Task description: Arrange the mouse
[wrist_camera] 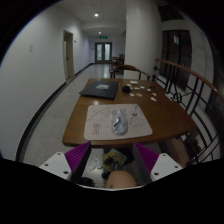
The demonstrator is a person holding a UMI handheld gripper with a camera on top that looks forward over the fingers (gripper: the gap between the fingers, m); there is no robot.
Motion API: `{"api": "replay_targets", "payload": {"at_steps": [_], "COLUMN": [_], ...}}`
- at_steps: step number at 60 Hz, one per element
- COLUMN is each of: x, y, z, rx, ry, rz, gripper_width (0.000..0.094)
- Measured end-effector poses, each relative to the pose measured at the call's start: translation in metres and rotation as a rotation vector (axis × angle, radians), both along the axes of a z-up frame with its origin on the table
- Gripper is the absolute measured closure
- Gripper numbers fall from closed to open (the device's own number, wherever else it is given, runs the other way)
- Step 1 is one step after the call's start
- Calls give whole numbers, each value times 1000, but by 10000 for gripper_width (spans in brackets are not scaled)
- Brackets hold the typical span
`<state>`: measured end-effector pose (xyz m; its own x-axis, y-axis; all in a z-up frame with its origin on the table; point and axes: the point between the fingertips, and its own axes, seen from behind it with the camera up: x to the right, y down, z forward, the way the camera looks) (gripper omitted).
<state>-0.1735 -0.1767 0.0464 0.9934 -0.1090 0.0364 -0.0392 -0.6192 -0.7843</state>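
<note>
Gripper [112, 160] fingers spread, grasping nothing; we note mouse [119, 124] on mat [116, 122], wooden table [90, 132], beyond fingertips

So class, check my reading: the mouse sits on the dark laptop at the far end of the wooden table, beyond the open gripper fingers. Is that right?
Not quite. The gripper view shows the mouse on the pale mat at the table's near end; the dark laptop lies farther back. The gripper is open, as you said.

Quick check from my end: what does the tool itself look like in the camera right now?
The tool has two fingers with magenta pads on their inner faces and pale, whitish bodies outside. No cables or markings are visible on it.
</note>
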Motion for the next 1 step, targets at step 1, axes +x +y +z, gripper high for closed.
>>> {"api": "replay_targets", "payload": {"at_steps": [1], "x": [-2], "y": [-4], "z": [-1], "rx": [-3], "ry": [2], "rz": [-5], "gripper_width": [85]}}
